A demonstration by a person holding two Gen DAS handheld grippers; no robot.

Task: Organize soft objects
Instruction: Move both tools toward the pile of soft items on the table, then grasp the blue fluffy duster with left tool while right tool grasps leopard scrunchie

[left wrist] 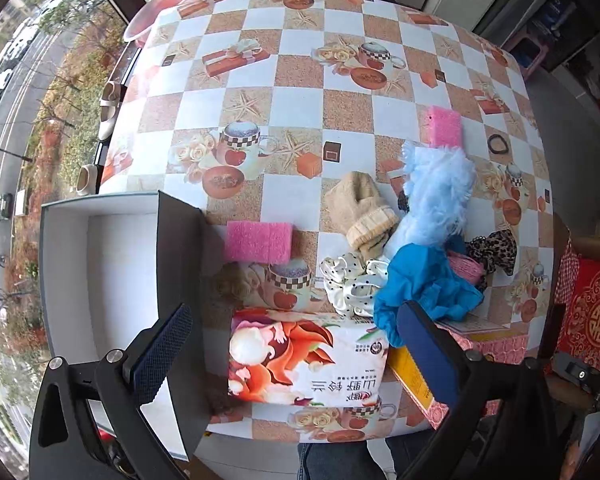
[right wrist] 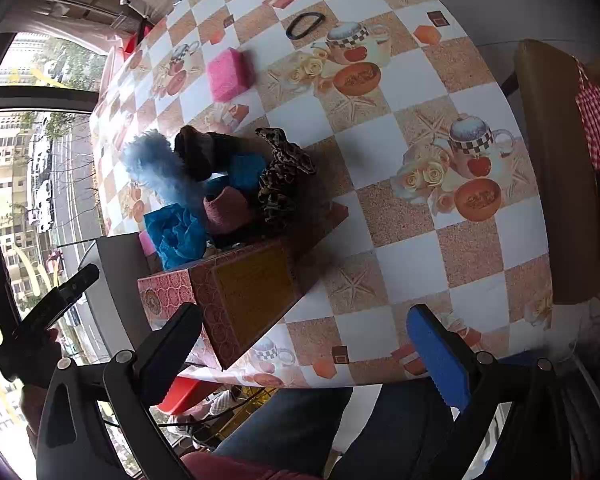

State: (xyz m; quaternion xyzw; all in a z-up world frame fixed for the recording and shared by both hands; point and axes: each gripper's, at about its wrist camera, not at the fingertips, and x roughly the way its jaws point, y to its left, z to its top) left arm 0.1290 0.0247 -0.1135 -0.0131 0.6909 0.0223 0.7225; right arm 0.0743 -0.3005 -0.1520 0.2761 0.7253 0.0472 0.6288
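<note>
Daylight enters from the window (left wrist: 40,128), evenly bright in the left wrist view. The right wrist view is dimmer, with the pile of soft objects (right wrist: 220,184) shaded and casting shadow rightward over the surface (right wrist: 412,152). Strong fisheye curvature; corners vignetted black. Focus acceptable.

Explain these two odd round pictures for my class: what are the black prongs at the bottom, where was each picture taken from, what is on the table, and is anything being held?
No robot here: a person holds a two-finger gripper in each hand, with a wide-angle camera looking along its fingers. One picture comes from the left gripper, the other from the right gripper. Both are open and hold nothing. On the checked table lie two pink sponges, a beige sock, a fluffy light-blue item, a blue cloth, a dotted scrunchie, a leopard scrunchie, a black hair tie, a tissue pack and a patterned box. An open white box waits at the left.
</note>
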